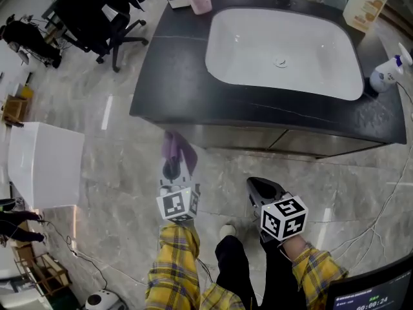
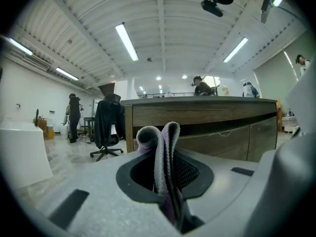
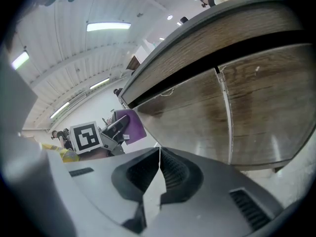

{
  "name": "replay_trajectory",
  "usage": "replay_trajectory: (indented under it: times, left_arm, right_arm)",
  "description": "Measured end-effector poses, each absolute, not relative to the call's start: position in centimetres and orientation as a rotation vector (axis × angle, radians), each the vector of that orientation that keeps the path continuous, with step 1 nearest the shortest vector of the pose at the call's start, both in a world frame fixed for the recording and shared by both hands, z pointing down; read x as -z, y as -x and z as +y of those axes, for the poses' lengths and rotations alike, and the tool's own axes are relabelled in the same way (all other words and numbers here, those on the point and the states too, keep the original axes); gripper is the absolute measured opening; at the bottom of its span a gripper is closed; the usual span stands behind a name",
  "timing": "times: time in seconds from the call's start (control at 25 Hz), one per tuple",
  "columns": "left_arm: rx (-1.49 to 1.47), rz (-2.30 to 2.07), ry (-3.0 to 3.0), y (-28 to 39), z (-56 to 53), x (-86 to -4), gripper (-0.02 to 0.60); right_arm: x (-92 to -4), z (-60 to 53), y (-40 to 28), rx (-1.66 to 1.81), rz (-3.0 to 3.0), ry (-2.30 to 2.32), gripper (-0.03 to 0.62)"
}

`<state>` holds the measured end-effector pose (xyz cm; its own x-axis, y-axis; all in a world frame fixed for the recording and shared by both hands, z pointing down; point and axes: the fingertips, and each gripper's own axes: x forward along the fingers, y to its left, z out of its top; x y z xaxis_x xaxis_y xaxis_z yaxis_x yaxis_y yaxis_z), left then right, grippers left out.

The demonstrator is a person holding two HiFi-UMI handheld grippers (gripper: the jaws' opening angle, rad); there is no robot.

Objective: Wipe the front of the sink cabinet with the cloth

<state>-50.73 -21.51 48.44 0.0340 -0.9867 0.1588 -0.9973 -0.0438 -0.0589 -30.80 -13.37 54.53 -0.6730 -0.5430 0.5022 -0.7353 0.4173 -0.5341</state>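
The left gripper [image 1: 173, 170] is clamped on the purple cloth [image 1: 178, 148], which is pinched as a fold between the jaws. The right gripper [image 1: 261, 190] is shut with nothing held. The cloth is carried low, in front of the sink cabinet [image 1: 284, 141] and not yet touching it. The cabinet front lies on the far side of the cloth, its long axis running left to right; most of it extends to the right. The cloth's long axis follows the jaws and points toward that front. The left gripper is judged slightly nearer to it.
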Motion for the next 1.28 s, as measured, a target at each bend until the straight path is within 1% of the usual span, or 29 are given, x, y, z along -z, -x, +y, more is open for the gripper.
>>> replay_trajectory:
  times: [0.2,0.44,0.8,1.28]
  left_arm:
    - [-0.230,-2.145,-2.221,51.1,-23.0,-50.5,0.041]
    - [-0.211,-2.091,-2.344,48.7,-24.6,-51.7,0.041]
    - [-0.241,-1.921,-2.548,40.9,-24.3,-52.4,0.041]
    - [-0.115,-1.690,-2.765,30.6,-23.3,-52.4,0.041]
  right_arm:
    - [-54.9,-14.7,30.2,-1.081,-2.445,-1.160,0.006]
    - [-55.9,-14.2,29.4,-1.113,-2.448,-1.200,0.006]
    - [-57.3,-14.3,26.4,-1.143,-2.432,-1.287,0.006]
    - [-59.6,-12.7,21.1,-1.184,-2.358,-1.420,0.006]
